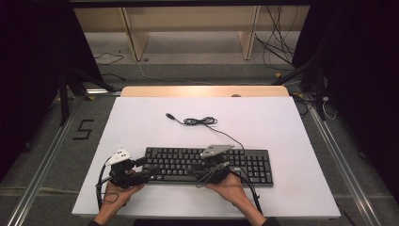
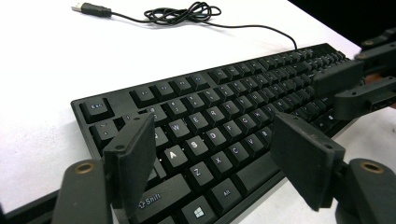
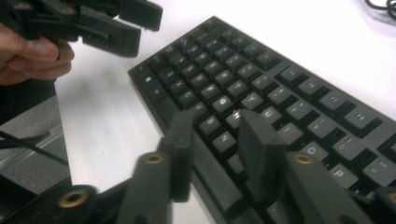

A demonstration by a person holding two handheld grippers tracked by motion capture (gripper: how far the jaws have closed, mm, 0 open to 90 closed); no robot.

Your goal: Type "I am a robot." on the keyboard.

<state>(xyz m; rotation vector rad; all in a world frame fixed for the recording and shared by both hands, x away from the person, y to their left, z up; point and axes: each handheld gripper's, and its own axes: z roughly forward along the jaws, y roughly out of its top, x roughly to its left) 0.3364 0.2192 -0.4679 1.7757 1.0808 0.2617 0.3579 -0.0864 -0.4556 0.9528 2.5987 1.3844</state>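
**Both jaw pairs poised over the keys**

The left hand-held gripper [image 2: 212, 154] hovers wide open above the left letter keys, gripping nothing. The right hand-held gripper [image 3: 212, 149] has narrower jaws, parted over the bottom row near the space bar, nothing held. One black keyboard [image 1: 207, 165] lies near the front of the white bench [image 1: 282, 117], its one cable [image 1: 200, 121] coiled behind. Likely step: pressing keys; next, lower a jaw tip onto a single key
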